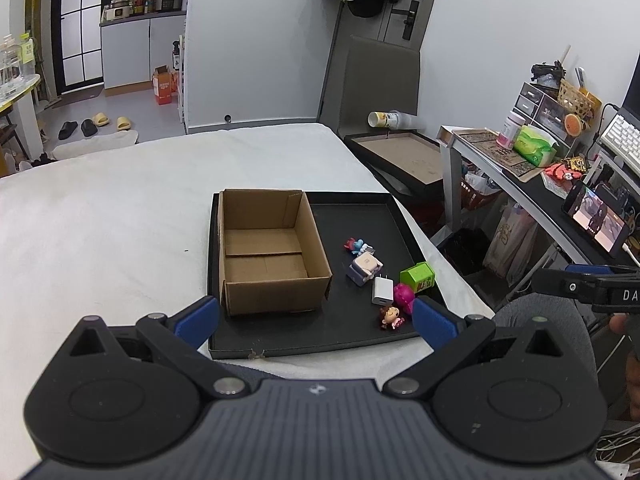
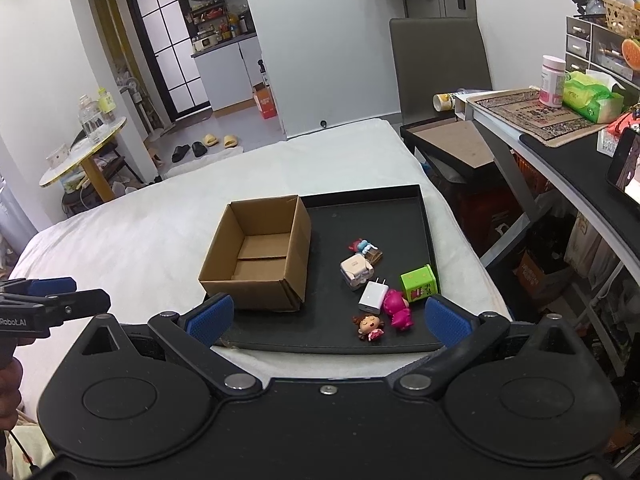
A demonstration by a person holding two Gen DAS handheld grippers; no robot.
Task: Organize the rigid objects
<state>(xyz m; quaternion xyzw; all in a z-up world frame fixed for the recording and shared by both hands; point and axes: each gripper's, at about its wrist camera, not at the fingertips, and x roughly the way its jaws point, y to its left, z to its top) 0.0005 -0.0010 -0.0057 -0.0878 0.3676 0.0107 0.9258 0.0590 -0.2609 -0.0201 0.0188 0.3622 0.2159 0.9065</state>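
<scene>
An open, empty cardboard box (image 1: 268,252) (image 2: 260,252) stands on the left half of a black tray (image 1: 360,216) (image 2: 400,208). On the tray's right half lie small items: a white charger (image 1: 382,290) (image 2: 373,295), a green cube (image 1: 418,277) (image 2: 419,283), a magenta toy (image 1: 404,295) (image 2: 398,308), a brown-haired doll (image 1: 390,317) (image 2: 370,326), a cream plug block (image 1: 365,267) (image 2: 356,270) and a red-and-blue figure (image 1: 356,246) (image 2: 362,247). My left gripper (image 1: 316,320) and right gripper (image 2: 328,320) hover open above the tray's near edge, holding nothing.
The tray rests on a white-covered bed (image 1: 120,208) (image 2: 140,232). To the right stand a cluttered desk (image 1: 520,168) (image 2: 560,148), a second tray on a chair seat (image 1: 400,152) (image 2: 452,140) and bags beneath the desk. The other gripper shows at each view's side edge.
</scene>
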